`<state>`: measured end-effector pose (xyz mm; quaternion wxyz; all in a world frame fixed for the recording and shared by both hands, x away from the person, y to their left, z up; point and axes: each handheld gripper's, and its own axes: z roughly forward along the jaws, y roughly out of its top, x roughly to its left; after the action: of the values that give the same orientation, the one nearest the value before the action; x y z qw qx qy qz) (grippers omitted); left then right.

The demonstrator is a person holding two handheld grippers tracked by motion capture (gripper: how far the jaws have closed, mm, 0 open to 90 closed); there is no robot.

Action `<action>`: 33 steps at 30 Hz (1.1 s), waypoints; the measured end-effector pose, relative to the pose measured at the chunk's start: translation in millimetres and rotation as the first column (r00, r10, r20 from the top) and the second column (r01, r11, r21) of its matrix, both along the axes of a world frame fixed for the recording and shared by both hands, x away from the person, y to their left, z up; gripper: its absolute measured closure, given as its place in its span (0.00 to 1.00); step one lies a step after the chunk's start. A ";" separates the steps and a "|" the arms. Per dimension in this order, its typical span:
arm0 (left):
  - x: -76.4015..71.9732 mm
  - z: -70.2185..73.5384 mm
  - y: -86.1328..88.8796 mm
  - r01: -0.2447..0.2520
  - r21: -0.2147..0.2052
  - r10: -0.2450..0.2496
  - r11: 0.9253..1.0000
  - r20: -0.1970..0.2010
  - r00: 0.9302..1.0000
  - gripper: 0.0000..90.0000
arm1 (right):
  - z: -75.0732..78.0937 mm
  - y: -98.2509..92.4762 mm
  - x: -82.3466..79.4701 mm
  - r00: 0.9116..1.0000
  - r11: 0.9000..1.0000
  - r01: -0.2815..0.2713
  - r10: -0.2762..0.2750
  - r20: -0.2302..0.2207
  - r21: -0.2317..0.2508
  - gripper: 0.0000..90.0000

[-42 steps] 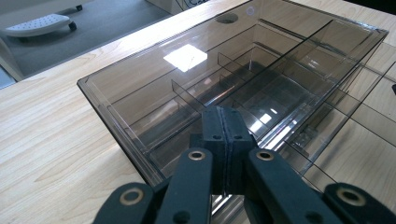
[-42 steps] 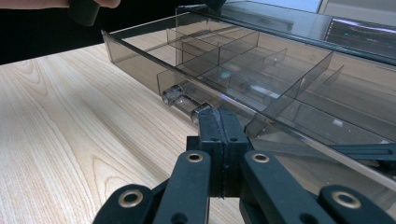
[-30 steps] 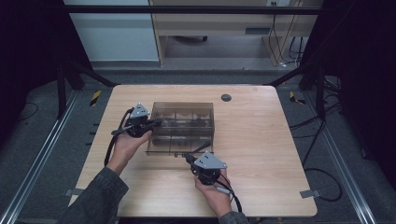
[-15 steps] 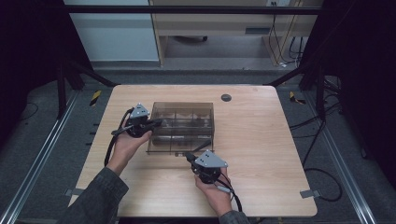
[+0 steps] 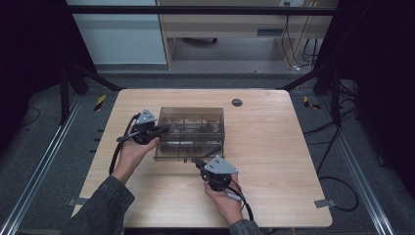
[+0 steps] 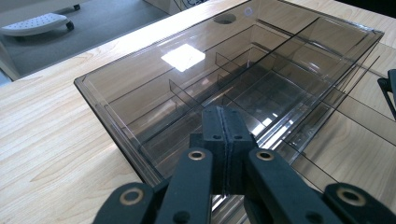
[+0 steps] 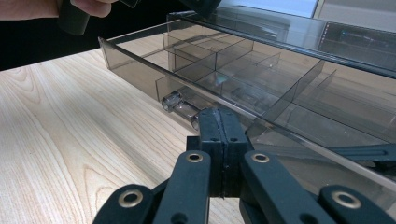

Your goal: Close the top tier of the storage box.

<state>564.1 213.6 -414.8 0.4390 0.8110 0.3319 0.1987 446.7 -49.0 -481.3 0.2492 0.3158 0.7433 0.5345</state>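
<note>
A smoky, see-through plastic organiser box (image 5: 192,133), rectangular and split by thin dividers into small compartments, is sitting near the middle of a pale wood-grain table (image 5: 274,161). Its shallow drawer (image 7: 224,88) is standing pulled partly out toward the person. The left gripper (image 5: 164,129), matte black, is resting on the box's glossy lid with its jaws pressed together. The right gripper (image 5: 197,162), jaws likewise together, is sitting at the drawer's clear cylindrical knob (image 7: 180,106), seemingly touching it.
</note>
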 end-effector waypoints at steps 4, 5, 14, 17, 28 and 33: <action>-0.2 0.0 0.1 0.002 0.004 -0.002 1.000 0.003 1.000 0.99 | 0.5 -0.2 1.3 1.000 1.000 0.000 0.000 -0.001 -0.003 1.00; -0.3 0.0 0.1 0.003 0.004 -0.003 1.000 0.003 1.000 0.99 | 0.7 -0.2 1.6 1.000 1.000 -0.001 0.001 -0.002 -0.003 1.00; -0.5 -0.3 0.4 0.005 0.003 -0.005 1.000 0.004 1.000 0.99 | 2.0 -0.2 5.7 1.000 1.000 -0.001 0.001 -0.009 -0.003 1.00; -0.7 -0.2 0.5 0.005 0.007 -0.005 1.000 0.003 1.000 0.99 | 2.7 -0.5 9.0 1.000 1.000 0.001 -0.001 -0.010 -0.005 1.00; -1.9 -0.9 0.0 0.005 -0.004 -0.005 1.000 0.007 1.000 0.99 | 5.5 0.7 21.7 1.000 1.000 0.006 -0.007 -0.021 -0.019 1.00; -2.5 -1.4 -0.5 -0.001 -0.012 0.001 1.000 0.008 1.000 0.99 | 7.7 2.2 28.9 1.000 1.000 0.007 -0.008 -0.018 -0.028 1.00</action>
<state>561.6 213.1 -416.2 0.4449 0.8074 0.3318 0.2004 475.6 -46.8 -473.6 0.2488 0.3200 0.7517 0.5202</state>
